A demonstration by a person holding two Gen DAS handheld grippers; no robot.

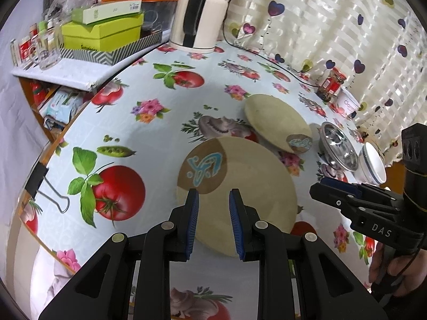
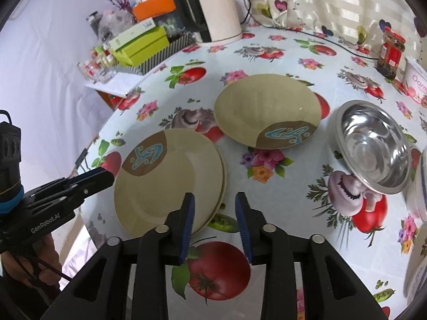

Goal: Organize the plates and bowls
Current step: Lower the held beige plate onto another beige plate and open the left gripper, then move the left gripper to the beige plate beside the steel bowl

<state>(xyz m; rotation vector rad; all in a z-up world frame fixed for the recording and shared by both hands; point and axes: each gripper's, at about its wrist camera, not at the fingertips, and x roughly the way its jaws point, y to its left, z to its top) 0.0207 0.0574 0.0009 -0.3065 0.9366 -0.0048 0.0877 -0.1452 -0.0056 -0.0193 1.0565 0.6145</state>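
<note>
Brightness: both views bright, even daylight.
Source: light comes through the curtain [image 1: 333, 26] behind the table [image 1: 160, 122]; its stripes glow pale.
Shadows: soft grey shade on the table around the near plate [image 1: 250, 186] in the left view; a thin shadow under the steel bowl [image 2: 373, 149].
Glare: strong highlights inside the steel bowl; a faint sheen on the far plate [image 2: 267, 109].
Blur: right edge of the right view smeared; centres sharp.
Distortion: heavy fisheye bend, table edge curved, black corners.
</note>
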